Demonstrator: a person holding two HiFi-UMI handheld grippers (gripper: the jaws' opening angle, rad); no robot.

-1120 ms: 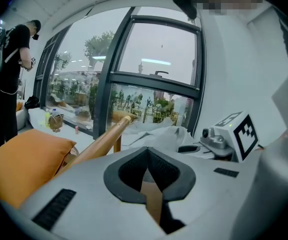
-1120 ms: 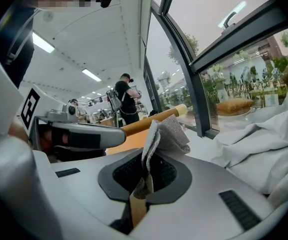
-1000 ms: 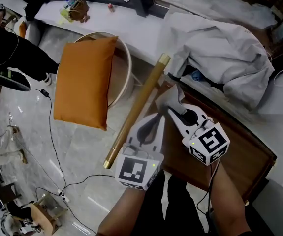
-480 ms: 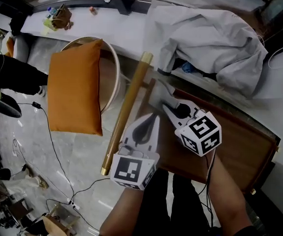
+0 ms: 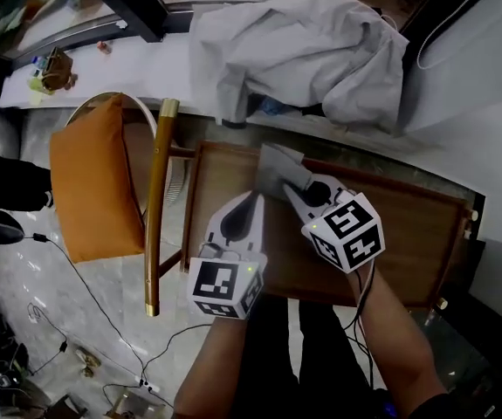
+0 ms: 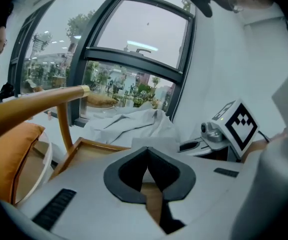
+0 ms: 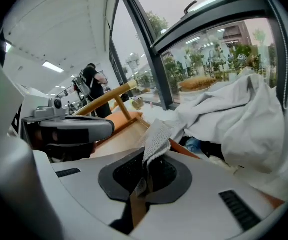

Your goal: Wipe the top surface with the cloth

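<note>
A brown wooden table top (image 5: pixel 408 234) with a raised rim lies below me. A small grey cloth (image 5: pixel 277 168) rests near its far edge, and my right gripper (image 5: pixel 289 187) is shut on its near end. In the right gripper view the cloth (image 7: pixel 156 139) rises from between the jaws of that gripper (image 7: pixel 146 171). My left gripper (image 5: pixel 252 202) hovers just left of it over the table, shut with nothing in it. In the left gripper view its jaws are closed (image 6: pixel 148 156), with the table rim (image 6: pixel 91 145) beyond them.
A chair with an orange cushion (image 5: pixel 89 182) and a golden wooden back rail (image 5: pixel 157 199) stands against the table's left side. A crumpled pale garment (image 5: pixel 303 46) lies on the ledge behind. Cables (image 5: pixel 85 295) run across the floor at the left.
The head view has swung so the table sits in the middle. Both grippers and the cloth now lie further over the table top; the right gripper still holds the cloth.
</note>
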